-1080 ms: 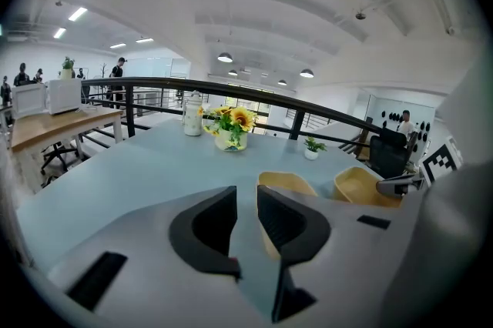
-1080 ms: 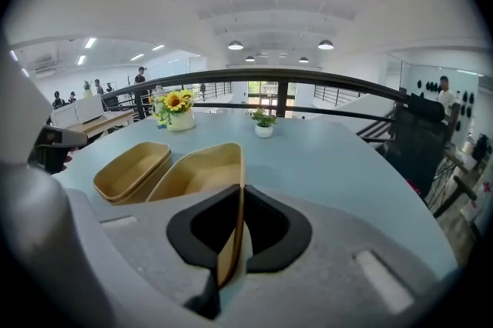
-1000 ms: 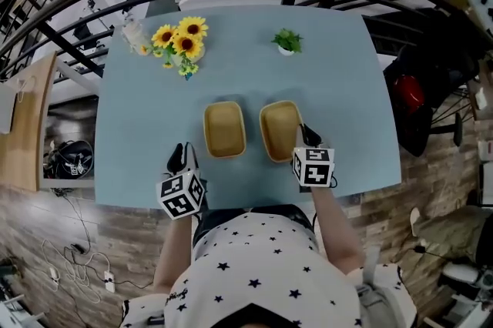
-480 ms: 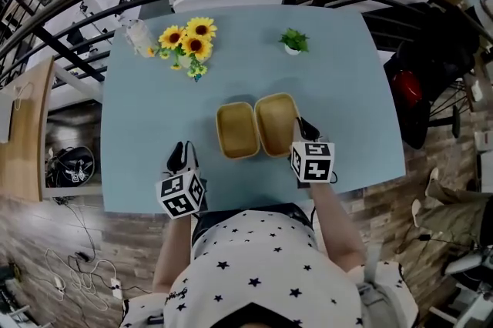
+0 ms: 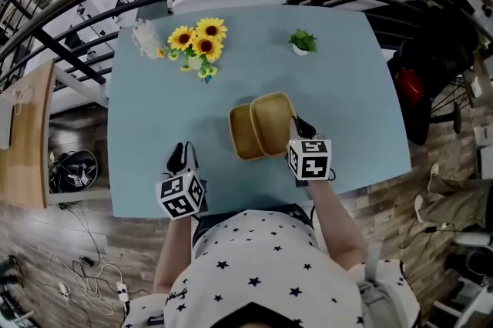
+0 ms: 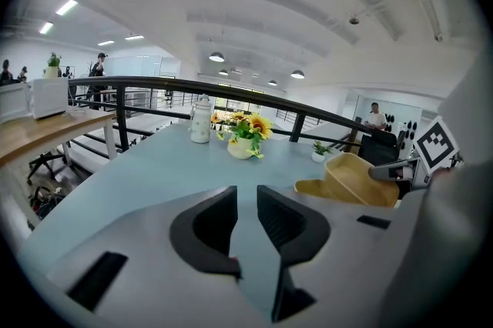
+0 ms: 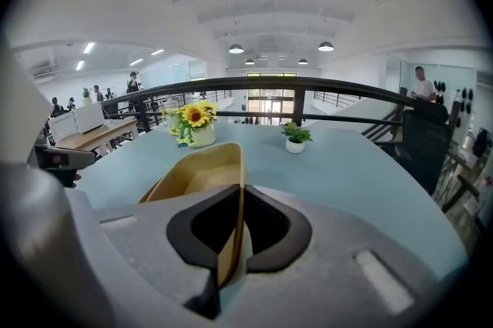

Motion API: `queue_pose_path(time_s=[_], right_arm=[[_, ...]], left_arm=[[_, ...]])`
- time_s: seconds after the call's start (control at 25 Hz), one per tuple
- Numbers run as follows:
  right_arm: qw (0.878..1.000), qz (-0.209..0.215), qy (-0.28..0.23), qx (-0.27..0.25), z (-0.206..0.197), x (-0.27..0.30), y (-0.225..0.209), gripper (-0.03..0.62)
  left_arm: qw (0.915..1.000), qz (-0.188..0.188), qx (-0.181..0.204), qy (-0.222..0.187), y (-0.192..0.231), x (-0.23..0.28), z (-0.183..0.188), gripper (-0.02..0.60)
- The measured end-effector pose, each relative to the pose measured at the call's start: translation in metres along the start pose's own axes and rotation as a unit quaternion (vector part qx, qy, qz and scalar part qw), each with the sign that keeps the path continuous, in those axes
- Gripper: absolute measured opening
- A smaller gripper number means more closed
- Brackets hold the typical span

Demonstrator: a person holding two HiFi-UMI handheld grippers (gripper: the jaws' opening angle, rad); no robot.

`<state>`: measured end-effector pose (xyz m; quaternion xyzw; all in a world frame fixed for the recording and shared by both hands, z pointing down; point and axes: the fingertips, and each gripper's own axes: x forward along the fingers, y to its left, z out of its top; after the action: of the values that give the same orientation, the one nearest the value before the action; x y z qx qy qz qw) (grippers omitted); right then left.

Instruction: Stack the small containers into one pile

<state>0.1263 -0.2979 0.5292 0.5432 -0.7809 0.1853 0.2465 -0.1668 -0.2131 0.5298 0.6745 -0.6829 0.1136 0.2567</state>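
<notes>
The tan container (image 5: 276,118) you hold sits tilted, overlapping the second tan container (image 5: 240,135) on the blue table (image 5: 154,103), likely so it can settle inside. Your right gripper (image 5: 300,126) pinches its near rim wall, jaws almost together, which leaves the hollow free for nesting. Your left gripper (image 5: 179,157) hovers well apart near the table's front edge, jaws narrowly parted, nothing between them.
</notes>
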Motion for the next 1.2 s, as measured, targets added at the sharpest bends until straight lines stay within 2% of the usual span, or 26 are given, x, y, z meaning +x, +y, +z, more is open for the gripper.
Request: queue_pose_path(time_s=[0.56,1.2], right_arm=[[1.000,0.012,0.014,0.001,-0.004,0.016,0.048,0.018],[0.999,0.011,0.030,0.014,-0.014,0.029,0.069,0.020]], left_arm=[[0.9999,-0.009,0.001,0.013,0.029,0.004,-0.001,0.075],[0.9996,-0.011,0.005,0.024,0.049,0.006,-0.004,0.075]])
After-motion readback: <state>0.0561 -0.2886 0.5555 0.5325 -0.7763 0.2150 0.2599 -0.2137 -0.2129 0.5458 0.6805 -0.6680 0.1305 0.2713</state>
